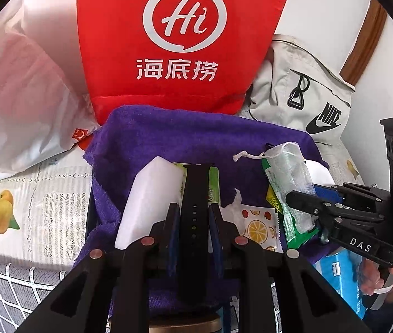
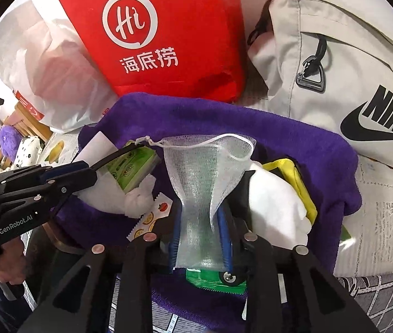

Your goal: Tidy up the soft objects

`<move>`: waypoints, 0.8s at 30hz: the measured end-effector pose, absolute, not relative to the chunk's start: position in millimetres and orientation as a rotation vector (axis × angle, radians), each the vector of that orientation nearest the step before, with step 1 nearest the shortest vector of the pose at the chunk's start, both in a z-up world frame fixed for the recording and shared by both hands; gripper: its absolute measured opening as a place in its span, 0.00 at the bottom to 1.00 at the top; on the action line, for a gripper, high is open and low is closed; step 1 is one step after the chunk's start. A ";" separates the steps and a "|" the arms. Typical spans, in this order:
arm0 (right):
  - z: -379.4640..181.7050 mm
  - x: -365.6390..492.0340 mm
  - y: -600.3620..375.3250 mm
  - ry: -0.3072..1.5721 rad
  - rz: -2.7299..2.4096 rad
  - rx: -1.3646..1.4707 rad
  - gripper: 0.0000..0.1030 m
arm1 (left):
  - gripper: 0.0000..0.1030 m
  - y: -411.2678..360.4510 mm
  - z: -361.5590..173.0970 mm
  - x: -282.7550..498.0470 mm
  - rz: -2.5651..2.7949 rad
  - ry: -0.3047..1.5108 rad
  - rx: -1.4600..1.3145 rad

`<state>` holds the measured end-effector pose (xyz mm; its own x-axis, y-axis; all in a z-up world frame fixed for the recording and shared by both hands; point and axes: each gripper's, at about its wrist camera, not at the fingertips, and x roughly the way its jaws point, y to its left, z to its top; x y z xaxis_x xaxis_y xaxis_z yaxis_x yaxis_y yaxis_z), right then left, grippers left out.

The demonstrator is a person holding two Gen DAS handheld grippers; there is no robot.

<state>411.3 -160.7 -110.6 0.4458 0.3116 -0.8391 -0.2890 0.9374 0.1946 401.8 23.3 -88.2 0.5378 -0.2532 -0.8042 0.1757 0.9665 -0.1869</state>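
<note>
A purple towel [image 1: 196,136] lies spread on the bed with small items on it. My left gripper [image 1: 195,216] is shut on a black rubber strap [image 1: 195,194] that stands up between its pads, beside a white foam block [image 1: 146,199]. My right gripper [image 2: 200,222] is shut on a white mesh drawstring pouch [image 2: 204,163], held above the towel [image 2: 293,136]. In the left wrist view the right gripper [image 1: 304,202] holds that pouch [image 1: 290,161] at the right. In the right wrist view the left gripper [image 2: 96,166] holds the strap at the left.
A red bag [image 1: 179,41], a white plastic bag [image 1: 21,88] and a grey Nike bag [image 1: 301,94] stand behind the towel. A green packet [image 1: 285,216], a fruit-print sachet [image 1: 257,227], tissue [image 2: 274,202] and a yellow item [image 2: 299,183] lie on it. A blue pack [image 1: 340,277] sits at the right.
</note>
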 end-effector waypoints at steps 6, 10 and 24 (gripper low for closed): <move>-107.9 409.6 -162.3 1.049 0.369 0.022 0.39 | 0.44 21.7 -85.3 400.4 -0.252 0.974 -0.082; -102.4 406.7 -161.2 1.045 0.359 0.001 0.49 | 0.52 20.3 -75.8 395.9 -0.239 0.952 -0.061; -59.7 381.1 -165.3 0.972 0.300 -0.019 0.70 | 0.73 14.3 -44.0 379.2 -0.208 0.919 -0.027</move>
<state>381.1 -165.3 -59.7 0.5258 0.2422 -0.8154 -0.2589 0.9587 0.1178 379.2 14.3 -44.0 0.5879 -0.1898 -0.7864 0.1667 0.9796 -0.1118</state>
